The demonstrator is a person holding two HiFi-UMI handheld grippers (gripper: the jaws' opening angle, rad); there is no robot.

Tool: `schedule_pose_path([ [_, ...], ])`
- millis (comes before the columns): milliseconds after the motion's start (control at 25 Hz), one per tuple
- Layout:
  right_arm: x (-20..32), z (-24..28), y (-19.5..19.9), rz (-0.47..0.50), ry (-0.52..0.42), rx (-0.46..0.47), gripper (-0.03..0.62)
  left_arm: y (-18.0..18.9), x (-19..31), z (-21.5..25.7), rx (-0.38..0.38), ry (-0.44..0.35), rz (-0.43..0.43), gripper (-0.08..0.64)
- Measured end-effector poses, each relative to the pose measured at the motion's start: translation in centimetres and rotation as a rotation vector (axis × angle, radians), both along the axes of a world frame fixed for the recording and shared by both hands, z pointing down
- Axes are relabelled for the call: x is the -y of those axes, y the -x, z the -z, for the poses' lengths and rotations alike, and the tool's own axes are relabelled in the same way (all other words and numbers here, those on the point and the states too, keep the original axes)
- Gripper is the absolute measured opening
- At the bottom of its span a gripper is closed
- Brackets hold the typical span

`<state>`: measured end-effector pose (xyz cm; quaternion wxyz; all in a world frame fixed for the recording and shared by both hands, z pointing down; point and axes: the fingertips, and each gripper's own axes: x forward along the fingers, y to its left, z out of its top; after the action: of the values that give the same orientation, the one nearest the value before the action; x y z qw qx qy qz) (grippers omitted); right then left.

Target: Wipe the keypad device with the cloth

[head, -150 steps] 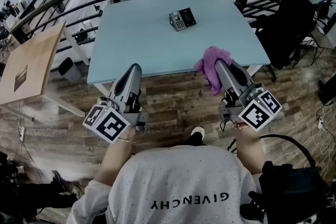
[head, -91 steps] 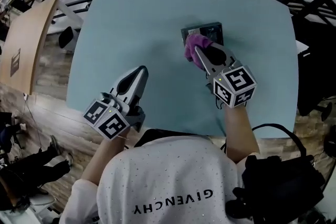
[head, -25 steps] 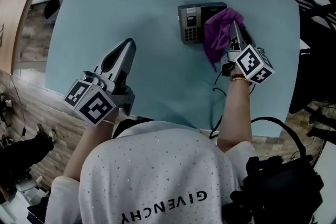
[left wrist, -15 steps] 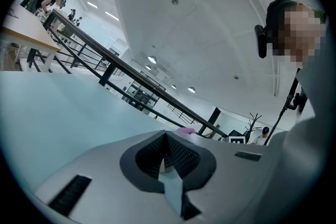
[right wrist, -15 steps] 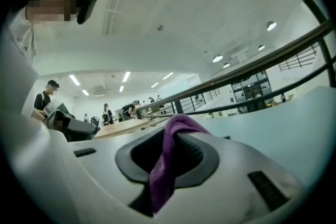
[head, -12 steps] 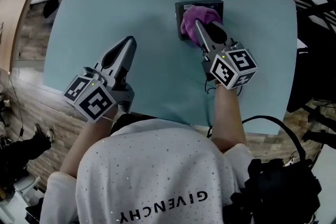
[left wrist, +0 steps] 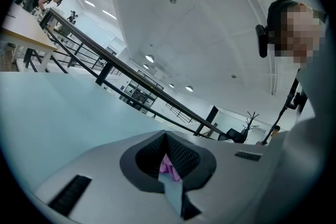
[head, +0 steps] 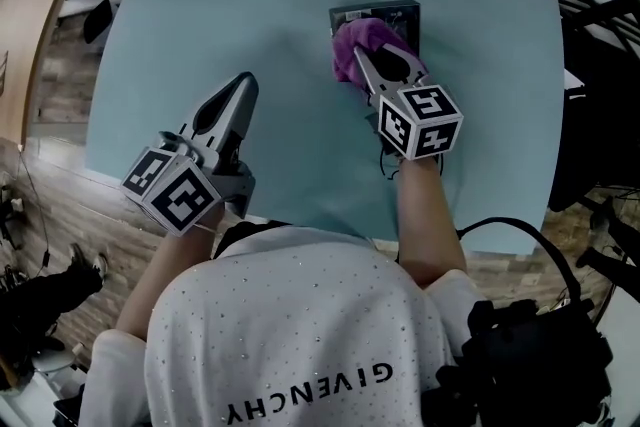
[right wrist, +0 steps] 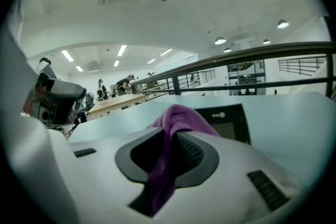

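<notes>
One keypad device (head: 378,14) is lying on the pale blue table (head: 200,5), toward the far edge at about 1 o'clock in the head view. Its dark body is showing only along the top and right sides, because a purple cloth (head: 357,48) is covering the near part. In the right gripper view the cloth (right wrist: 179,115) is bunching up over the front of the device (right wrist: 232,122), whose screen is peeking out at 2 o'clock of the bundle.

The right gripper (head: 362,63) is pressing the cloth down onto the device, reaching in from 5 o'clock. Its jaws are clamping together on the cloth, and in its own view a purple fold is hanging down through the right gripper (right wrist: 169,138) toward 6 o'clock. Its marker cube (head: 420,121) is sitting just above the person's wrist.

The left gripper (head: 243,81) is hovering over bare table at 8 o'clock of the device, well apart from it and pointing toward 12 o'clock. In its own view the left gripper (left wrist: 166,136) is holding its jaws together with nothing gripped; a sliver of purple is showing through the small gap behind them. Its marker cube (head: 172,191) is facing the head camera.

A white shirt (head: 290,335) is filling the bottom at 6 o'clock. A wooden table (head: 40,35) is standing at 10 o'clock, and a dark railing (right wrist: 252,55) is running beyond the table's far edge.
</notes>
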<state>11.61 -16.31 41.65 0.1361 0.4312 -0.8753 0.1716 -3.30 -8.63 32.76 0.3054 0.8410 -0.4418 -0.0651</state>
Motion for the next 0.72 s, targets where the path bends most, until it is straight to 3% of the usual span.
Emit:
schedule_pose_path([
  [280, 2.1, 0.0, -5.6, -0.176, 0.003, 0.086, 0.060, 0.2, 0.0, -0.6, -0.001, 0.013, 0.001, -0.008],
  [720, 3.1, -0.4, -8.8, -0.255, 0.014, 0.161, 0.060, 0.4, 0.5, -1.1, -0.005, 0.028, 0.013, -0.008],
])
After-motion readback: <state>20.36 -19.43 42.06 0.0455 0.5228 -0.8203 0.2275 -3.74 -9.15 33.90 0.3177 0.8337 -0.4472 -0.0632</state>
